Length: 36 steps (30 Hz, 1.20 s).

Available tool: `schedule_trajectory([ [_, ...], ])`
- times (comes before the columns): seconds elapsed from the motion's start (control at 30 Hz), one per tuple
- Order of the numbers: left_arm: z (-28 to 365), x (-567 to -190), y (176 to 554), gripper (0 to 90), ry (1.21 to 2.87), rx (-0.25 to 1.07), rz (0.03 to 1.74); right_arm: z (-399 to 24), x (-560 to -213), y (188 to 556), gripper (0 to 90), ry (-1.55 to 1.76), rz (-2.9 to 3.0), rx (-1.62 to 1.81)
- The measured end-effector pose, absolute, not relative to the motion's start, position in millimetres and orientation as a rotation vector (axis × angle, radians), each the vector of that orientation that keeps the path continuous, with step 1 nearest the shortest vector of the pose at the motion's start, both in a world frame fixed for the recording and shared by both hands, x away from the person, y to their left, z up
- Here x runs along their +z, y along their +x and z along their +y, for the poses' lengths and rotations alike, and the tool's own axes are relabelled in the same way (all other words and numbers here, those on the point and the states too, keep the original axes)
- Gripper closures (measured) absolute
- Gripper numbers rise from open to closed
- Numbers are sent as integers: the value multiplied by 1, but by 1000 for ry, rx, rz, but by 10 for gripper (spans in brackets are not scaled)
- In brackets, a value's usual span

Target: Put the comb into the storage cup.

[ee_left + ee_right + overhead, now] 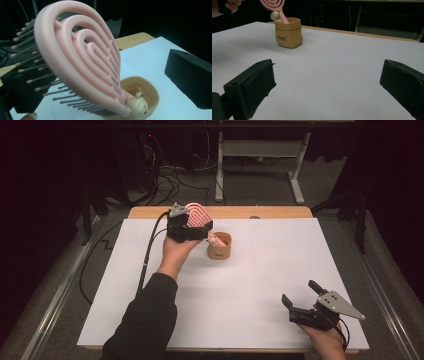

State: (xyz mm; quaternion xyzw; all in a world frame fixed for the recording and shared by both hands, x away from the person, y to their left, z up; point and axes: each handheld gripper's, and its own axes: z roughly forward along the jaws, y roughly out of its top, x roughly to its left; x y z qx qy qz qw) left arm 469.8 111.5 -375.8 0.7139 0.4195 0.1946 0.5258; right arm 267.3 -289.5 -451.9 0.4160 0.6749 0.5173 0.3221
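Left gripper held at the far left of the white paper-covered table, black jaws spread wide around the head of a pink plastic hairbrush — pads clear of it on both sides. Brush head teardrop-shaped, with concentric open ribs and thin bristles tipped with small balls. Handle standing tilted inside a small tan pouch-shaped cup, smooth and soft-looking, with dark lettering on its side. A little beige bear figure perched at the cup's rim, touching the brush. Right gripper resting low at the near right corner, well apart from the cup — jaws wide open, nothing between them.
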Motion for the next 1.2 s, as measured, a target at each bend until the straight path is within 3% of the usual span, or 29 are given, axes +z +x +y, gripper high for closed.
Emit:
schedule_trajectory([
  [1.2,142,-415,438,0,1700,405,975,-288,-453,268,1,1090,1780,1344],
])
